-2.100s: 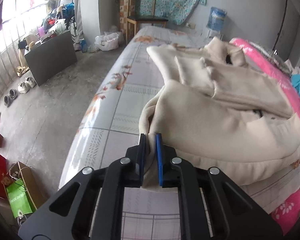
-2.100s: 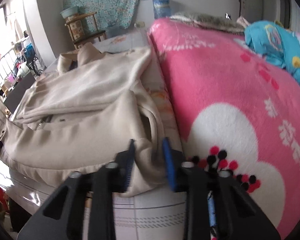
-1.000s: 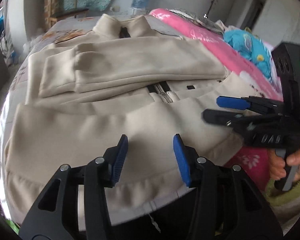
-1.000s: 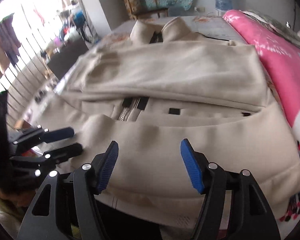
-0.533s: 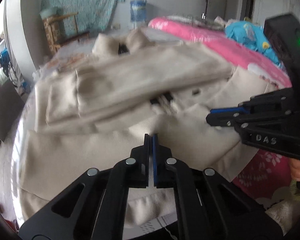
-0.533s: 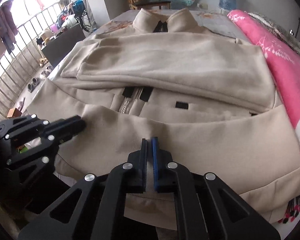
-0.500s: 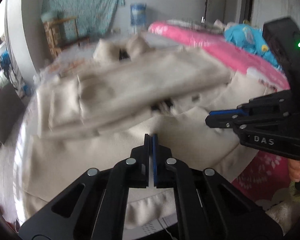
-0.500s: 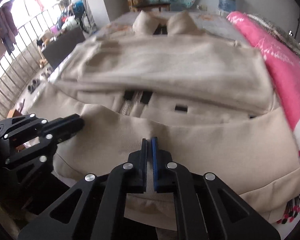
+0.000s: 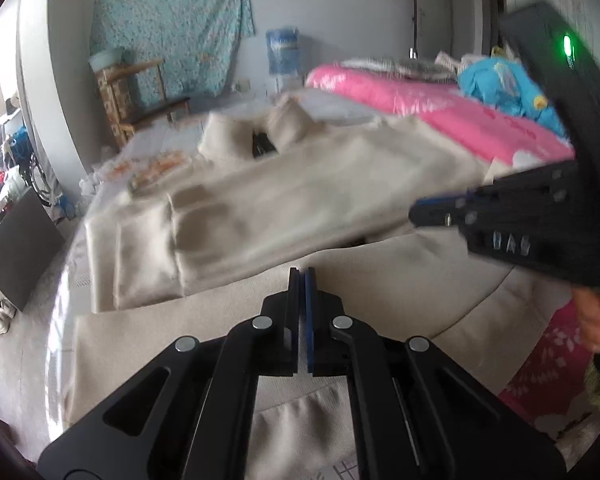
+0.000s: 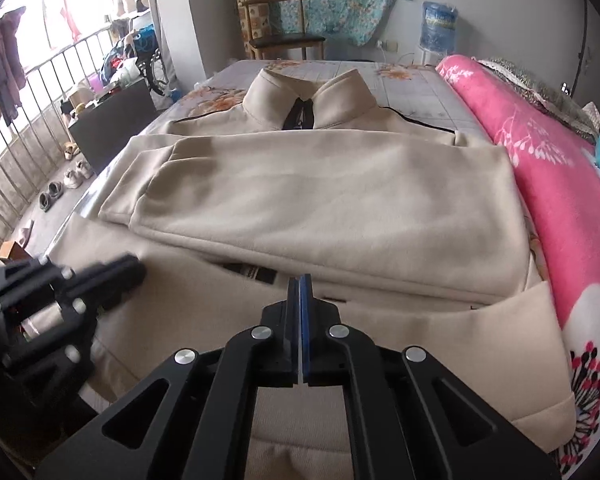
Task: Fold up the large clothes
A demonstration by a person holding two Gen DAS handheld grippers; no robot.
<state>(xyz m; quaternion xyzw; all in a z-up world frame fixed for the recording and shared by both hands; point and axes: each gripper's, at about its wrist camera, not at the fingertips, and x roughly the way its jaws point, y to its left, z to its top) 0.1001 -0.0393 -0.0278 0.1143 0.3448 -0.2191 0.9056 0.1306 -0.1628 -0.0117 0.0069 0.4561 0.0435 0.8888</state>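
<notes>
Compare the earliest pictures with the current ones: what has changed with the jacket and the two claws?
Both claws let go of the beige fleece zip jacket's bunched edges and pulled back. The left claw and right claw have just closed and are now shut on nothing. The jacket now lies spread flat, sleeves folded across. It is still on the floral-sheeted bed, beside the pink flowered blanket.

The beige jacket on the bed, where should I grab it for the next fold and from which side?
Probably the bottom hem of the beige jacket, at its two near corners, coming in from the near edge of the bed. The sleeves already lie folded across the chest, and the hem is the free, flat edge nearest the left gripper and right gripper.
</notes>
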